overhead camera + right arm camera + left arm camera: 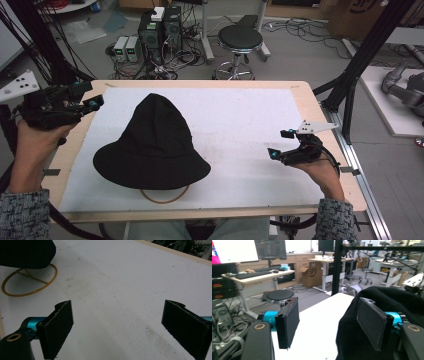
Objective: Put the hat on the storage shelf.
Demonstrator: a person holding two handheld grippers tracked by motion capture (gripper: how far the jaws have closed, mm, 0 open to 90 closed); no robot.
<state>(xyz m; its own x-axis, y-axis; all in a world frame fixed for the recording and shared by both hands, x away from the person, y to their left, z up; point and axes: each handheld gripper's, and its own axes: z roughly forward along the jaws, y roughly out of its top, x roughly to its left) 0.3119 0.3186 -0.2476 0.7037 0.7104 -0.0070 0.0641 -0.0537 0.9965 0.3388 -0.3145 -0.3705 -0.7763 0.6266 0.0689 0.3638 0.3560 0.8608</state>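
Observation:
A black bucket hat (152, 145) rests on a gold wire stand, whose ring (165, 197) peeks out under the brim at the near side. My left gripper (92, 102) hovers at the table's far left corner, left of the hat. Its jaws are open with nothing between them (329, 322), and the hat (387, 297) lies beyond the right jaw. My right gripper (280, 144) is held low over the white mat, right of the hat, and is open and empty (117, 325). In the right gripper view, the hat's brim (25, 252) and the ring (30, 282) lie ahead and to the left.
A white mat (240, 115) covers the wooden table. Behind the table are a black stool (240, 37), electronics boxes with tangled cables (160, 27) and a black frame post (365, 55) at the right.

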